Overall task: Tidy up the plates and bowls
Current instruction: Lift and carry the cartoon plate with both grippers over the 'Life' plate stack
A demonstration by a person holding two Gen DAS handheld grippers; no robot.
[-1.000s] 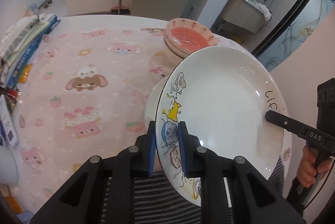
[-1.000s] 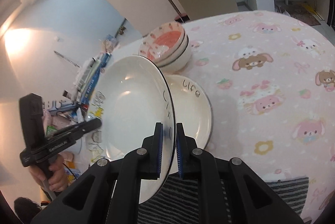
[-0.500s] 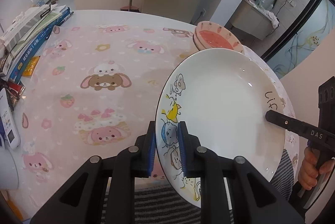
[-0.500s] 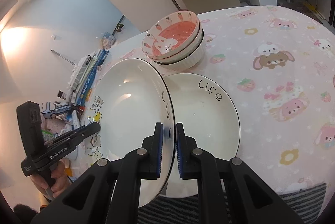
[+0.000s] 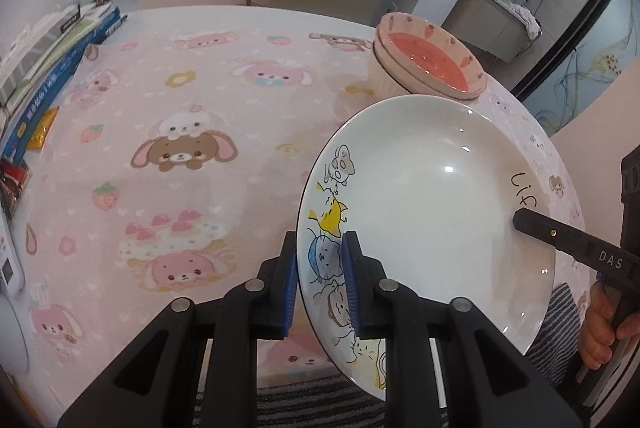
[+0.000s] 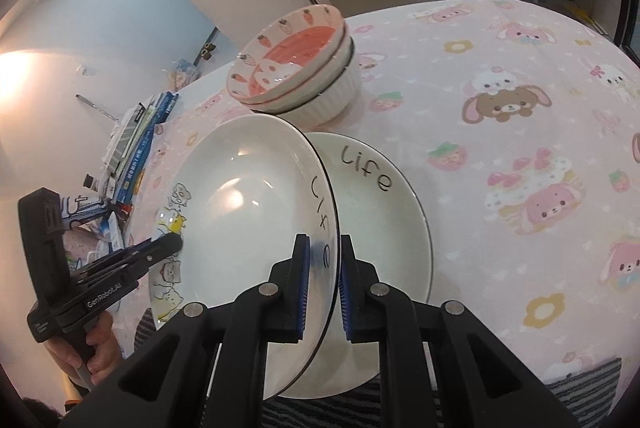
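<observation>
A white plate [image 5: 432, 196] with cartoon cats and the word "life" is held in the air, tilted, by both grippers. My left gripper [image 5: 320, 268] is shut on its cat-printed rim. My right gripper [image 6: 323, 268] is shut on the opposite rim by the lettering; the plate also shows in the right wrist view [image 6: 248, 204]. A second white "life" plate [image 6: 380, 212] lies on the table just under and right of the held one. A stack of pink carrot-print bowls [image 6: 292, 64] on a white ribbed bowl stands behind the plates; it also shows in the left wrist view [image 5: 432, 60].
The round table has a pink cartoon-animal cloth [image 5: 180, 156]. Books and boxes [image 5: 48, 68] are piled along its left edge. A striped cloth [image 6: 580, 380] lies at the near edge. Cabinets and a wall stand behind the table.
Both grippers have carried the held plate up and back from the table. The second plate underneath has come into full view in the right wrist view. Both grips are unchanged.
</observation>
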